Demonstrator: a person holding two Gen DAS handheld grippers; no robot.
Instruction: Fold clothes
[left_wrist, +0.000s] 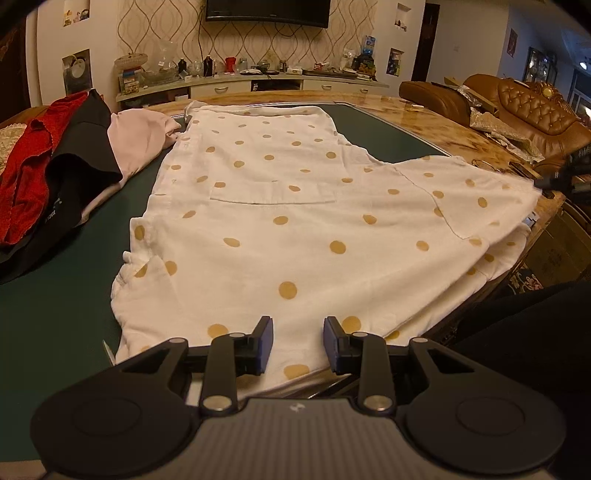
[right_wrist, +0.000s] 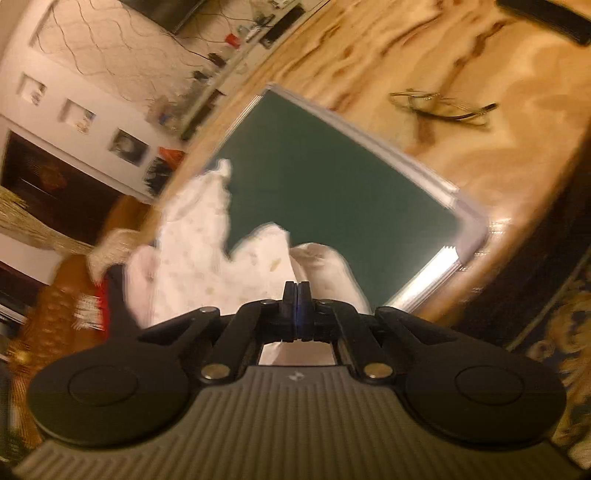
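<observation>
A white shirt with tan polka dots (left_wrist: 280, 206) lies spread on the green mat (left_wrist: 74, 258), chest pocket facing up. My left gripper (left_wrist: 298, 345) hovers over the shirt's near hem with its blue pads apart and nothing pinched between them. In the right wrist view my right gripper (right_wrist: 296, 295) is shut on an edge of the shirt (right_wrist: 192, 258), and the cloth rises bunched and blurred around its jaws. In the left wrist view that side of the shirt is lifted off the table at the far right edge.
A pile of red (left_wrist: 22, 177), black (left_wrist: 81, 162) and pink (left_wrist: 136, 136) clothes sits on the mat's left side. Eyeglasses (right_wrist: 439, 107) lie on the marble-patterned table border (right_wrist: 480, 55). A brown leather sofa (left_wrist: 535, 107) stands beyond the table's right side.
</observation>
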